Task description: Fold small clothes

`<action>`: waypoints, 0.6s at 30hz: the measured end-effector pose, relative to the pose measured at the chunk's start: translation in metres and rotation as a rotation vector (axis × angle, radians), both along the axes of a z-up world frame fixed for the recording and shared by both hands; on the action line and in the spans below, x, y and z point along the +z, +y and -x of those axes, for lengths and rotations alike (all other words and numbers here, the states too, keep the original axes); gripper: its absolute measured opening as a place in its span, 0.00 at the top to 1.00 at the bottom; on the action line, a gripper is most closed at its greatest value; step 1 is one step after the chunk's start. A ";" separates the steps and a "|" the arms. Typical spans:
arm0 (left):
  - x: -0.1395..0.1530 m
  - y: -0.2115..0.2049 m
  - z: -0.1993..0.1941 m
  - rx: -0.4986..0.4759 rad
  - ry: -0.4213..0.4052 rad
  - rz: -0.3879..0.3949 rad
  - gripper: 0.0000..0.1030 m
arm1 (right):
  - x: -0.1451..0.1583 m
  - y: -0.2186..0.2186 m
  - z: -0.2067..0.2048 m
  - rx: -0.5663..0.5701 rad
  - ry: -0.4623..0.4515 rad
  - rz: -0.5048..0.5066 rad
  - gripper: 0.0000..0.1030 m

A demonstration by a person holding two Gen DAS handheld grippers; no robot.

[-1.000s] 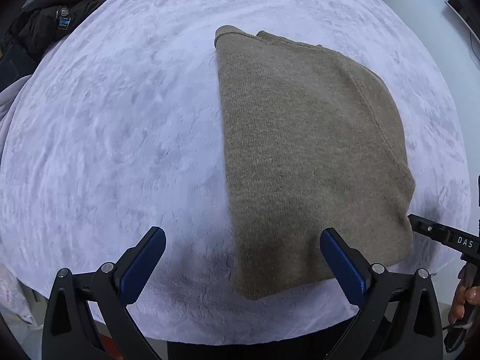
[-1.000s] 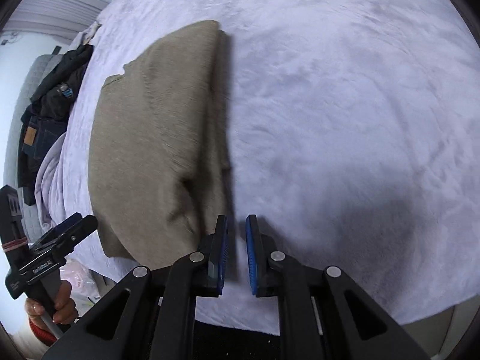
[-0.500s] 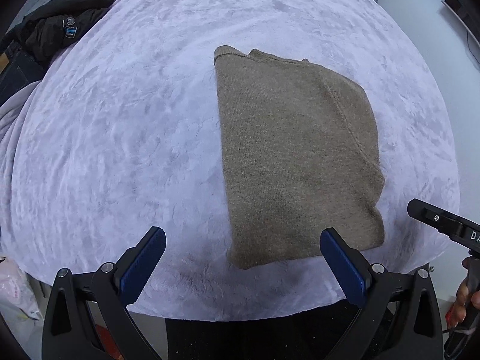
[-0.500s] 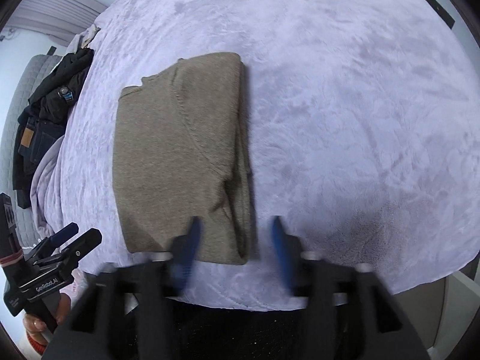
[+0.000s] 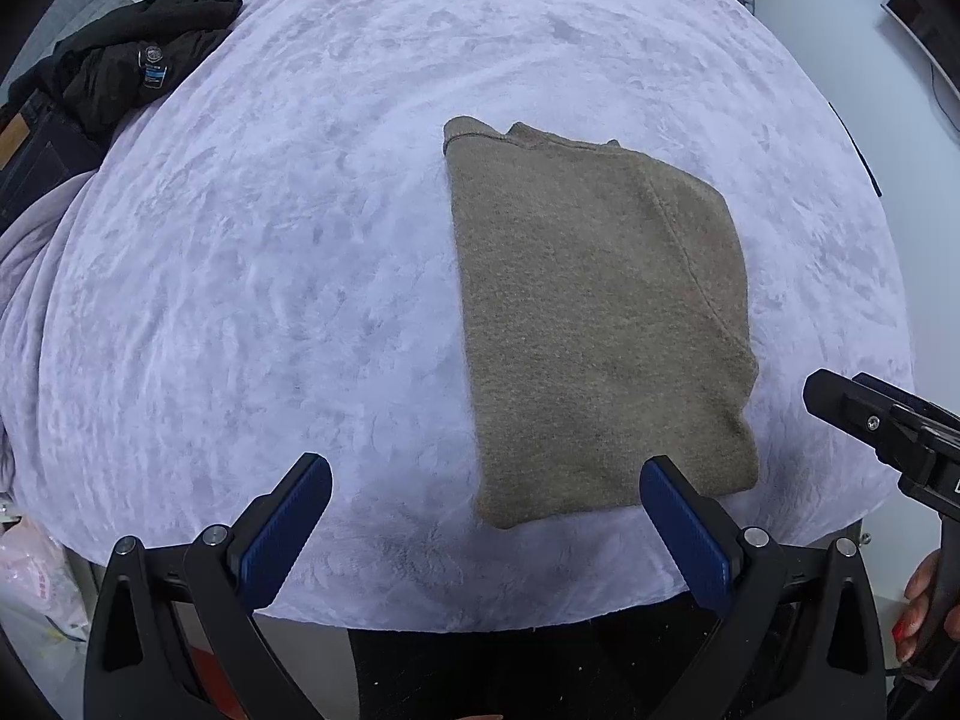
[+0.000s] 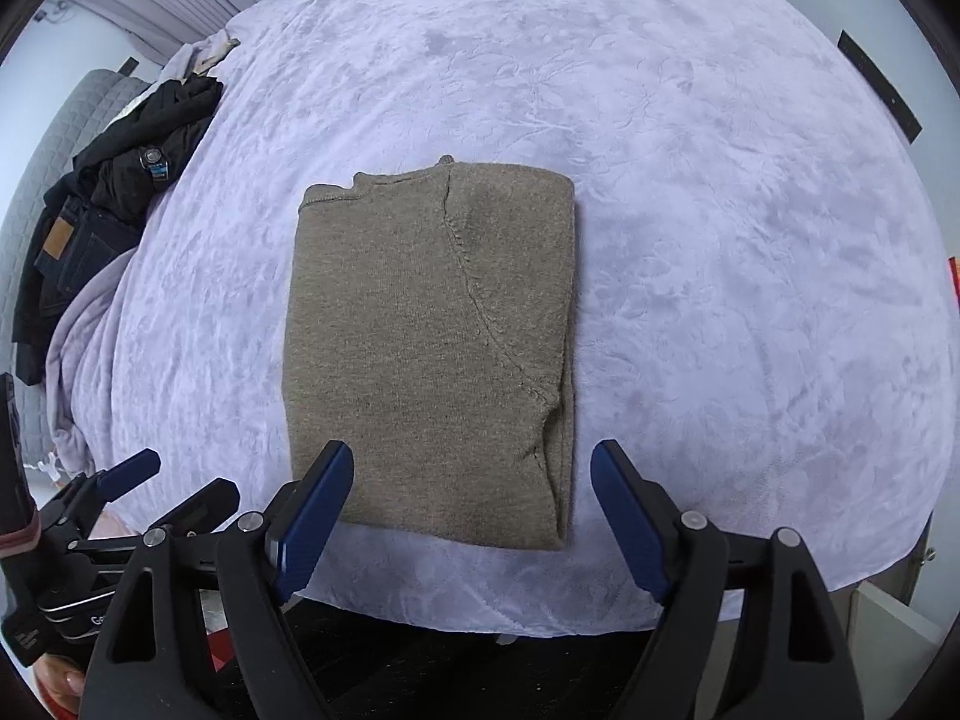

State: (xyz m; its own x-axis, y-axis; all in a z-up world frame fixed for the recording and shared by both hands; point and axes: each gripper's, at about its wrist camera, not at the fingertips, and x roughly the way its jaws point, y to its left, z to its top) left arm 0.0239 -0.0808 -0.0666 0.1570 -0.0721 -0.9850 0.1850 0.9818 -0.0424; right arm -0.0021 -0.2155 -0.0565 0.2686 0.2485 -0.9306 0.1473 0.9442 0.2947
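Right wrist view: folded sweater (image 6: 432, 348) lies flat at frame centre on the bed (image 6: 720, 240). Right gripper (image 6: 471, 504) fingers are spreading, nothing between them. Left gripper (image 5: 486, 516) fingers stand spread, empty, at lower frame.

A bed (image 5: 252, 276) covered with a pale lilac plush blanket (image 6: 720, 252) carries everything. A brown knit sweater (image 6: 432, 354), folded into a neat rectangle, lies flat on the blanket near its front edge. At the far left edge sits a heap of black clothing (image 5: 138, 66) with dark jeans (image 6: 66, 252) beside it, well apart from the sweater.
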 end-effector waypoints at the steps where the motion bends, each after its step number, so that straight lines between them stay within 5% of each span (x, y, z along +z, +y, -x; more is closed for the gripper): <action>1: 0.000 0.000 0.000 0.002 0.002 -0.001 0.00 | 0.001 0.001 0.000 0.002 -0.002 0.019 0.15; 3: 0.000 0.001 -0.001 0.005 0.007 -0.002 0.00 | 0.004 0.003 0.000 0.004 -0.006 0.051 0.01; 18: 0.007 0.006 -0.011 0.041 -0.013 -0.029 0.00 | 0.010 0.004 -0.007 0.020 0.046 0.086 0.01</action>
